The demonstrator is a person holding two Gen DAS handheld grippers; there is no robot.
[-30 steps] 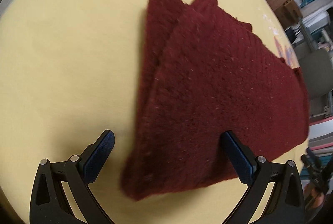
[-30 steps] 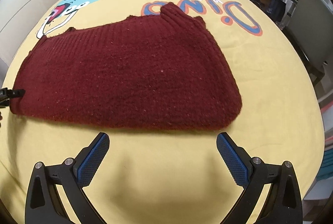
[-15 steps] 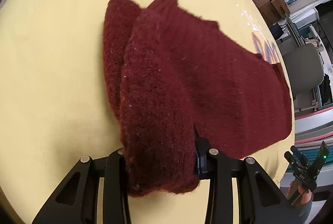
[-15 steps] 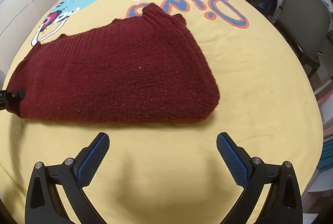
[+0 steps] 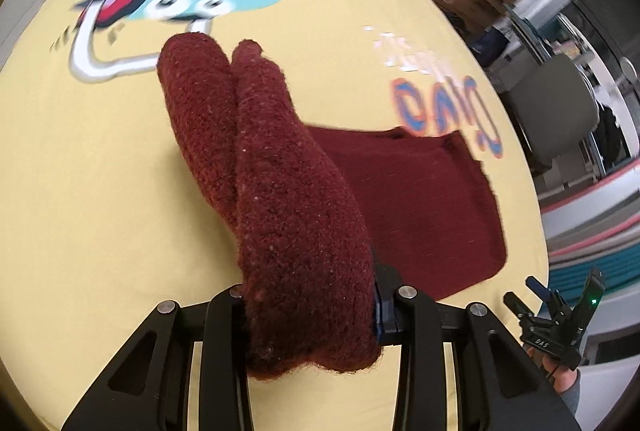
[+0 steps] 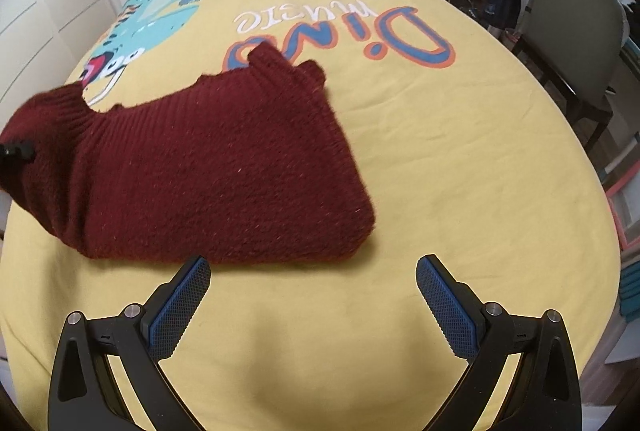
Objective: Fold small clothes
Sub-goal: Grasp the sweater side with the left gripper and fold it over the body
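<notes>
- Fingers of our left gripper [image 5: 312, 315] are pinched narrow on a thick bunched end of the maroon sweater [image 5: 288, 215], lifting it off the yellow bedspread [image 5: 80, 191].
- Our right gripper [image 6: 313, 293] has its blue pads [image 6: 180, 307] spread wide with nothing between them; they hover over bare bedspread just beside the sweater's near edge.
- Most of the sweater lies flat on the bedspread, partly covering the "Dino" lettering [image 6: 400, 43].
</notes>
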